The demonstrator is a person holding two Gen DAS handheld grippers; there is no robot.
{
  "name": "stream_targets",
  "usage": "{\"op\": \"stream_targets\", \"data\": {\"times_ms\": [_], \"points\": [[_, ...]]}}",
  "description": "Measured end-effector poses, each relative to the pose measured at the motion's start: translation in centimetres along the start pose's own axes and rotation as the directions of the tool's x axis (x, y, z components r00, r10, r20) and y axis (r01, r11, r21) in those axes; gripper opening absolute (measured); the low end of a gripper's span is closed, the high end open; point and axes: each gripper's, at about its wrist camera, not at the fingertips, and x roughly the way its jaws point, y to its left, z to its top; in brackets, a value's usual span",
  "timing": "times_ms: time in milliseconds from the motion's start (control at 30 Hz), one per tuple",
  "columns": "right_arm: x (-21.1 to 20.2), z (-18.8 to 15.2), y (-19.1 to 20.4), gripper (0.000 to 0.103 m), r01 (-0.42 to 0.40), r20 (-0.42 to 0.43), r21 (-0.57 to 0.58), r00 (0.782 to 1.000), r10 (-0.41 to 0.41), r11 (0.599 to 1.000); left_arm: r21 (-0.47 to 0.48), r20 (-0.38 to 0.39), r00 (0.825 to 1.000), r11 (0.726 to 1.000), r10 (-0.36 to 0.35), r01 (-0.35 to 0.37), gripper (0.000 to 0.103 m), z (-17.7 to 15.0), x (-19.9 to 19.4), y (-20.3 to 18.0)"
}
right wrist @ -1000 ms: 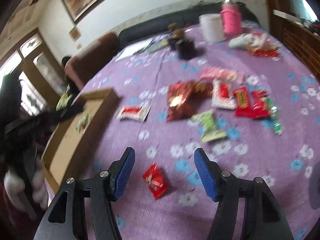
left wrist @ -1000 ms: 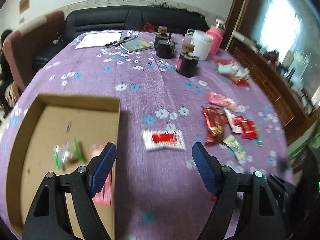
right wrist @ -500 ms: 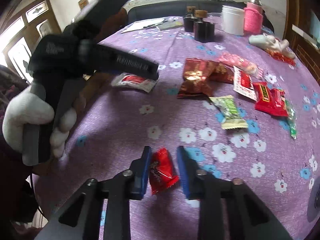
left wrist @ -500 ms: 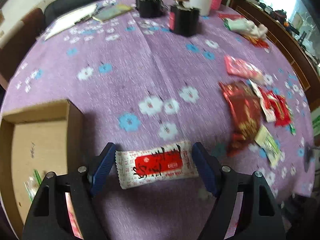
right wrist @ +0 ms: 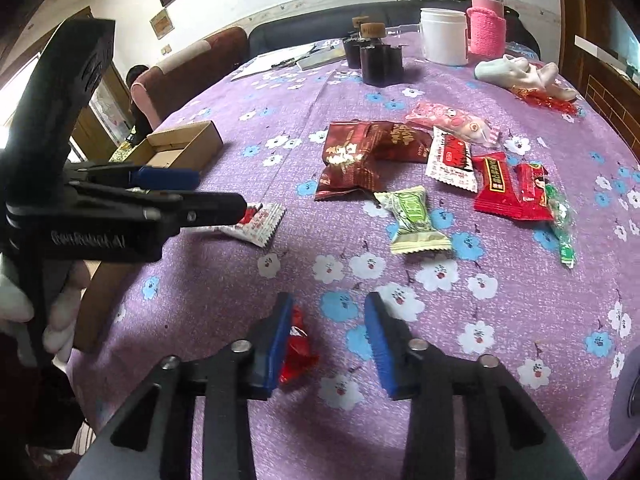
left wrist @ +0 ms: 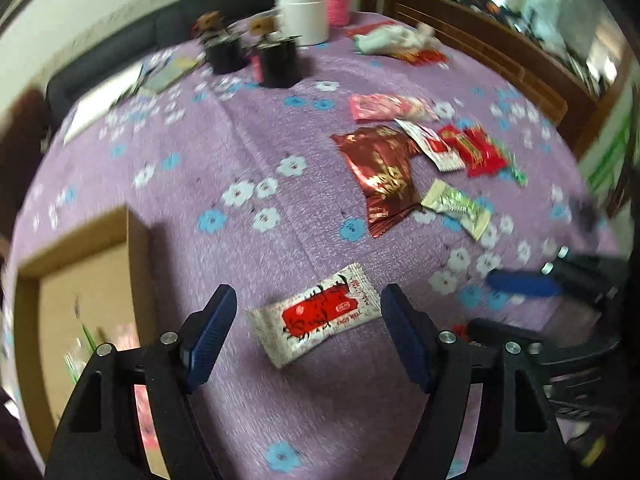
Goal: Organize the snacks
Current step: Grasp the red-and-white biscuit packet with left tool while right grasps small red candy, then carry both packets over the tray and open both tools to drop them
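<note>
Fingers on my left hand-held gripper (left wrist: 308,334) stand wide apart, with the white-and-red snack packet (left wrist: 316,314) lying flat on the purple flowered tabletop (left wrist: 256,128) between them, touching neither pad. My right hand-held gripper (right wrist: 326,346) is also apart; the small red candy (right wrist: 297,346) lies against the inner face of its left finger and well clear of the right one.

Left of my left gripper sits the cardboard box (left wrist: 136,248), open at the top. Inside I can make out something green and something pink, both blurred and partly behind the gripper frame, so I cannot say what they are.

Farther out and to the right lies the loose pile: a dark red foil bag (right wrist: 352,154), a green-and-cream packet (right wrist: 414,216), a second white-and-red packet (right wrist: 452,158), bright red packets (right wrist: 510,188), a pink packet (right wrist: 452,120) and a green-wrapped sweet (right wrist: 562,216) at the right end.

At the far side stand two dark jars with cork lids (right wrist: 374,54), a white tub (right wrist: 444,36) and a bottle in a pink knitted sleeve (right wrist: 486,24), with crumpled pale cloth (right wrist: 520,70) to their right.

In the right wrist view my left gripper's body covers most of the white-and-red packet and part of the box.
</note>
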Motion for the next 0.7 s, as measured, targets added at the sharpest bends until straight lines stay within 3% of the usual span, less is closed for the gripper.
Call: {"op": "stream_targets", "data": {"times_ms": [133,333,400,467,633,700], "points": [[-0.4,-0.2,0.1,0.056,-0.031,-0.002,-0.017,1.0,0.031,0.999,0.112,-0.02,1.0,0.994,0.018,-0.015,0.074,0.4,1.7,-1.2],[-0.6,-0.7,1.1,0.057,-0.073,-0.019,-0.073,0.997,0.072,0.995,0.125,-0.06,0.998,0.991,-0.033,0.04,0.074,0.1,2.3,-1.4],[-0.6,-0.8,1.3,0.057,-0.074,-0.024,-0.09,0.997,0.072,0.993,0.117,-0.068,0.997,0.992,-0.039,0.047,0.065,0.1,2.2,-1.5],[-0.3,-0.9,1.6,0.057,-0.067,-0.032,-0.112,0.997,0.064,0.991,0.121,-0.074,0.995,0.99,-0.065,0.074,0.023,-0.2,1.7,-2.0],[-0.3,-1.1,1.8,0.056,-0.065,-0.037,-0.119,0.997,0.061,0.991,0.141,-0.061,0.997,0.989,-0.046,0.054,0.023,-1.1,1.1,-3.8],[-0.3,-1.2,2.0,0.043,-0.022,-0.035,-0.139,0.999,0.018,0.99,0.131,-0.058,0.997,0.989,-0.059,0.066,0.023,-1.3,0.9,-4.0]]}}
